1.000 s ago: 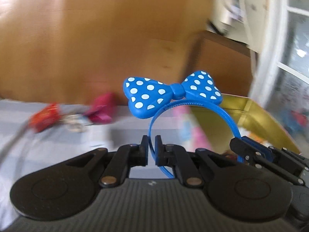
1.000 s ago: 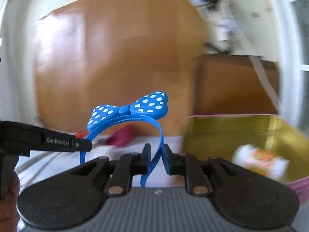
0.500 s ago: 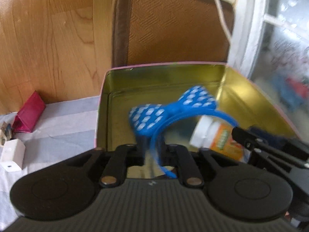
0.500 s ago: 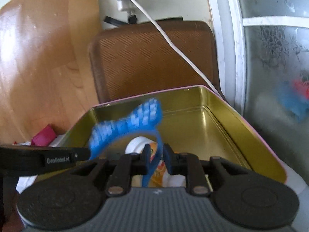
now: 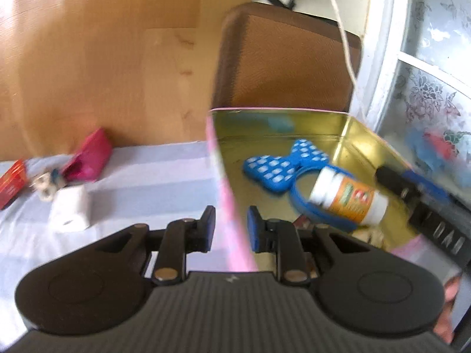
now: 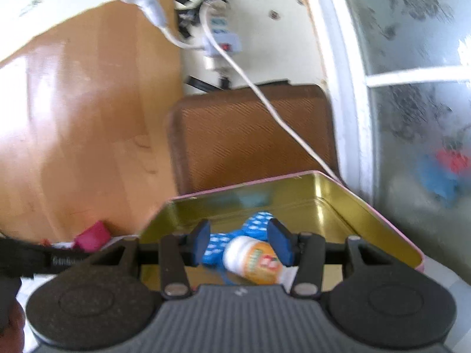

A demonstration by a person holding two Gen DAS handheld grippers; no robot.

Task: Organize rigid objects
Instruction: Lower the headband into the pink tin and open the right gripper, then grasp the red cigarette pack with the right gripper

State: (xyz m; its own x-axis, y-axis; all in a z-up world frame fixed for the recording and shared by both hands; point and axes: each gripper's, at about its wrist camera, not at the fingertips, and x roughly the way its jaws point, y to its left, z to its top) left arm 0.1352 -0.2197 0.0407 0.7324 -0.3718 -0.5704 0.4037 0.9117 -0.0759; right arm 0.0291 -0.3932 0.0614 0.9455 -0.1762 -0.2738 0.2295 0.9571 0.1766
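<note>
Left gripper: jaws opening, nothing pinched; the pink side wall of the tin passes between them, untouched as far as the blur allows. Right gripper: jaws opening, spread, empty. Headband, blue with white-dotted bow: one, lying flat inside the tin, at 1 o'clock from the left gripper and at 12 o'clock, just beyond the tips, from the right; band's long axis runs from 10 to 4 o'clock. Bottle: one, on its side across the band. Outside at 10 o'clock, nearer the left hand: white block, one; magenta pouch, one.
</note>
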